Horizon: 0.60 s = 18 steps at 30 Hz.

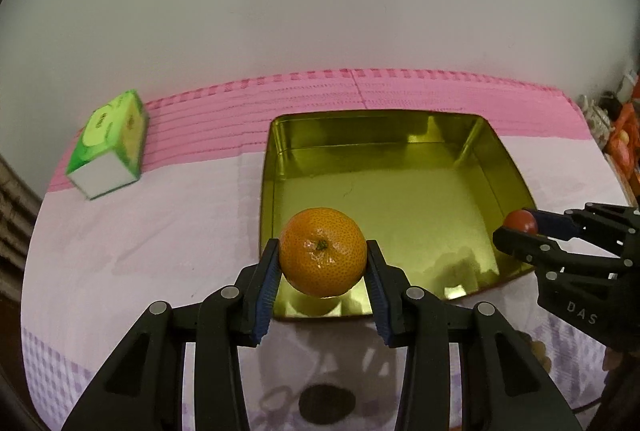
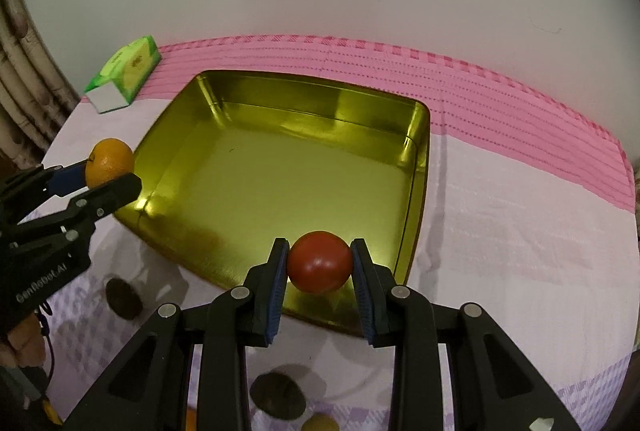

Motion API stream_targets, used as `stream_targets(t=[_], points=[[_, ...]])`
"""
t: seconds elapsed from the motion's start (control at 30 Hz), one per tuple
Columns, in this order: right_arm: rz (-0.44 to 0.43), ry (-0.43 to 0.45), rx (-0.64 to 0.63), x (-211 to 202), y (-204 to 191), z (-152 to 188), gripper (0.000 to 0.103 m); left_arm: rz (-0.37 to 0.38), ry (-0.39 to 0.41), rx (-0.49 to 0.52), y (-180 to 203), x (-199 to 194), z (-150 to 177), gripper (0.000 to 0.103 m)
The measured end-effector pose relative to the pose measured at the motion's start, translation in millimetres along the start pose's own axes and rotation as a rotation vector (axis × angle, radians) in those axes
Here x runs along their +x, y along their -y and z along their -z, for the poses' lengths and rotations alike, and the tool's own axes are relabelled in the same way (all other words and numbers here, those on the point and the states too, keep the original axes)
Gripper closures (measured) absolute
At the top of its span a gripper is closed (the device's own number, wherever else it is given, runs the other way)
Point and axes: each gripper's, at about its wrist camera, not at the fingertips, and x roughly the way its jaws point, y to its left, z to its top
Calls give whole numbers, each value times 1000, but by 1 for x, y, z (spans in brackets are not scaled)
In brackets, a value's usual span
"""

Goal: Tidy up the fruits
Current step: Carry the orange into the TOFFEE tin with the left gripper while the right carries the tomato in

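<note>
My left gripper [image 1: 322,259] is shut on an orange mandarin [image 1: 322,251], held in the air over the near left corner of a square gold tin tray [image 1: 400,151]. My right gripper [image 2: 320,263] is shut on a red tomato [image 2: 320,261], hanging above the near edge of the same tray [image 2: 280,91]. The tray's inside is bare. In the left wrist view the right gripper [image 1: 524,227] with the tomato [image 1: 520,222] shows at the tray's right rim. In the right wrist view the left gripper [image 2: 108,171] with the mandarin [image 2: 110,161] shows at the tray's left rim.
A green tissue box [image 1: 110,143] lies at the back left on a pink and white tablecloth [image 1: 160,231]. Brown kiwis [image 2: 124,298] [image 2: 278,395] lie on the cloth near the front, with another [image 1: 326,403] below my left gripper. A white wall [image 1: 320,11] stands behind the table.
</note>
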Motion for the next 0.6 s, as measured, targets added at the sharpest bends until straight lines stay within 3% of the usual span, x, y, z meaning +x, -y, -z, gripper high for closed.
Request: stream_targets(t=[0.6], points=[[6,-55,-4,23,0,-3,73,-11,-85,20,9,40,4,61]])
